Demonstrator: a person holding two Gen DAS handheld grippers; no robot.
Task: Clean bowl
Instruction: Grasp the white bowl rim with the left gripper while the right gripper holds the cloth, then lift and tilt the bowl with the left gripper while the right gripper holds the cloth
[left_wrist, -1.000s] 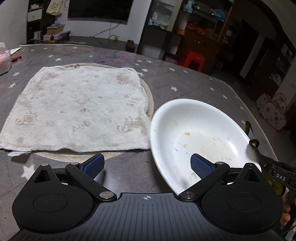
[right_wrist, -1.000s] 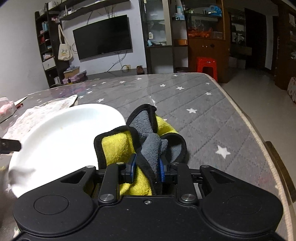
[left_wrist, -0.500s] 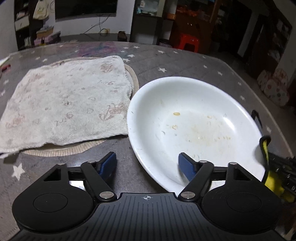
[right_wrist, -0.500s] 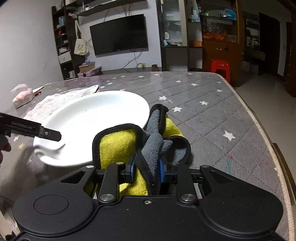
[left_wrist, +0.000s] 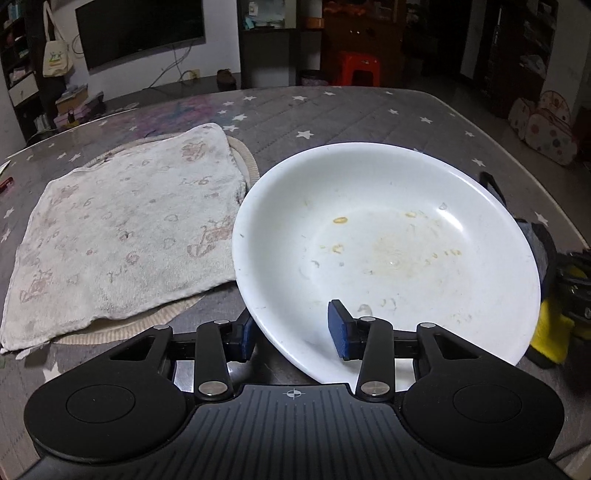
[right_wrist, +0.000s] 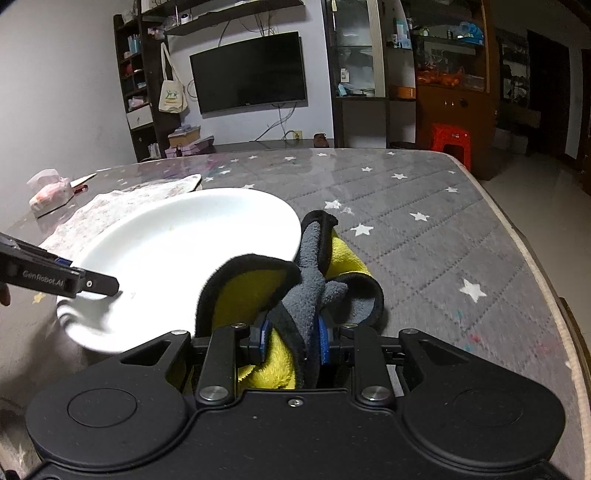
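One white bowl (left_wrist: 384, 243), one pale towel (left_wrist: 122, 236) left of it, one yellow-and-grey cloth (right_wrist: 295, 295) at lower centre, two grippers, one red stool (right_wrist: 448, 142) upper right.

Tight on the left, loads of room on the right

The bowl (left_wrist: 388, 236) sits right up against the towel (left_wrist: 122, 229), which covers the table's (right_wrist: 424, 258) left side, so nothing squeezes between those two. The yellow-grey cloth (right_wrist: 295, 288) bunches just beside the bowl's right rim and blocks that side. Past it, the starry tabletop is bare out to the right and far edges. A tissue pack (right_wrist: 48, 194) sits at the far left.
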